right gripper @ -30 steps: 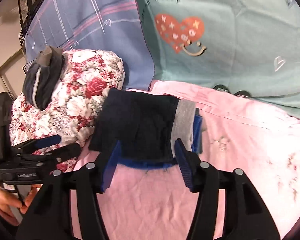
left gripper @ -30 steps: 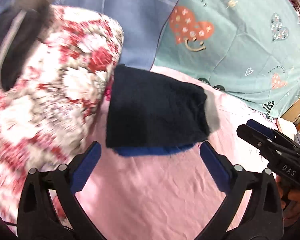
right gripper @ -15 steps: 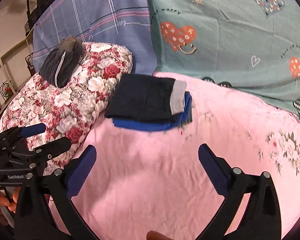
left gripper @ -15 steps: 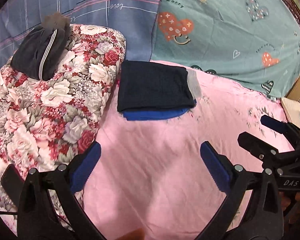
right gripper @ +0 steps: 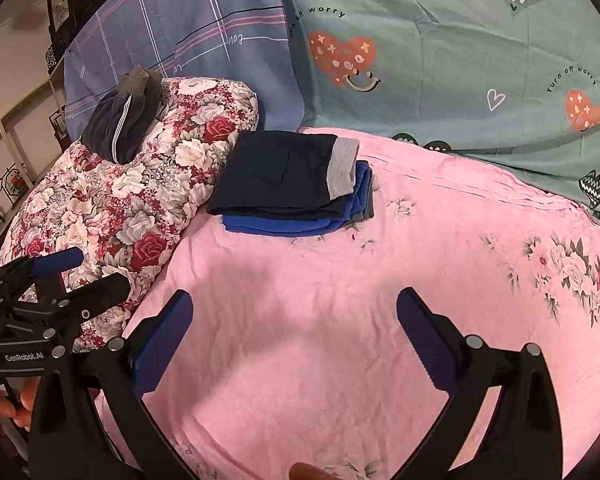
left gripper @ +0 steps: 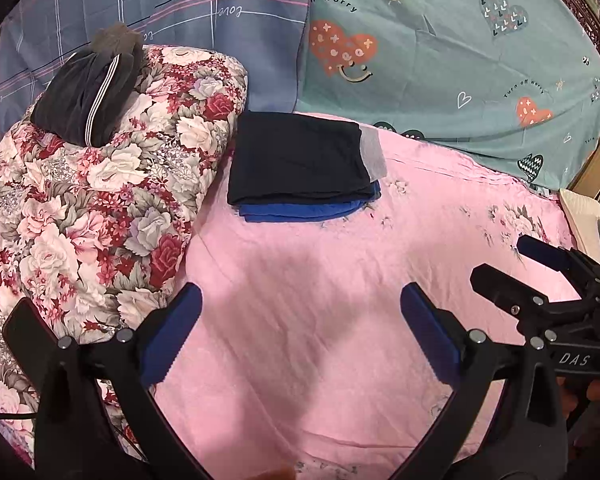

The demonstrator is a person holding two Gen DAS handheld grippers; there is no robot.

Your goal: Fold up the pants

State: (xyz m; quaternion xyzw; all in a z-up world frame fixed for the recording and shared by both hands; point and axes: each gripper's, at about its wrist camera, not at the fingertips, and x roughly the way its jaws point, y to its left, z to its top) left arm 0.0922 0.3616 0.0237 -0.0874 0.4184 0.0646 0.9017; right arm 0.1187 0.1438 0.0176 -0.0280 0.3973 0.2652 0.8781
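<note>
Both grippers hang over the pink bedsheet point(left gripper: 300, 340) with nothing in them: the left gripper point(left gripper: 300, 332) has its blue pads spread wide, and the right gripper point(right gripper: 294, 332) has just been opening its jaws and now stands released, only bare sheet between them. Well ahead of both, the folded dark pants point(right gripper: 280, 176) with a grey waistband lie flat on top of a folded blue garment point(right gripper: 296, 224), the stack resting on the sheet just beside the floral quilt point(left gripper: 100, 200). A rolled dark grey garment with a white stripe point(left gripper: 88, 92) sits on top of that quilt. Behind stand a teal heart-print sheet point(right gripper: 460, 60) and a blue plaid one point(left gripper: 180, 8). No containers are visible.
</note>
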